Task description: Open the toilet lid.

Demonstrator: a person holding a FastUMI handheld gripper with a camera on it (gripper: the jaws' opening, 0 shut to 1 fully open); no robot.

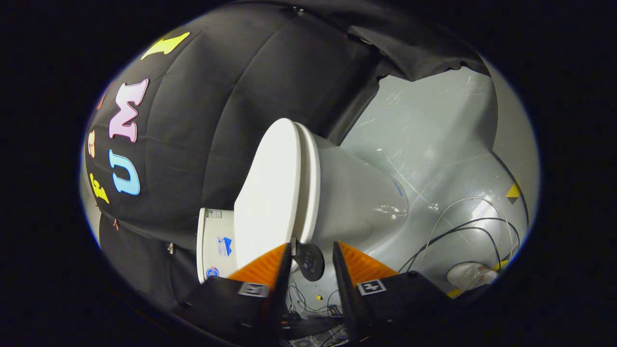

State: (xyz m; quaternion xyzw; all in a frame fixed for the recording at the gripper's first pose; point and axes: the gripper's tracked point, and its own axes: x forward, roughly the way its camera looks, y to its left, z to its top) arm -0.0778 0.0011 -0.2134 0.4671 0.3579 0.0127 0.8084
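Beyond parted jaws, one toilet lid

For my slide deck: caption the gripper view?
Hand-held gripper, fingers open, approaches the closed lid of a white toilet.

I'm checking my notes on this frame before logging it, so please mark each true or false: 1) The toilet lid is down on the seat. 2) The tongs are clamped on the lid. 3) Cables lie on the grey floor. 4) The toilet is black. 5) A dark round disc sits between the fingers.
1) True: the toilet lid lies closed against the seat.
2) False: the tongs are open, their fingers apart and pressing on nothing, just short of the lid's edge.
3) True: cables run across the grey floor.
4) False: the toilet is white.
5) True: a dark round disc shows between the fingers.
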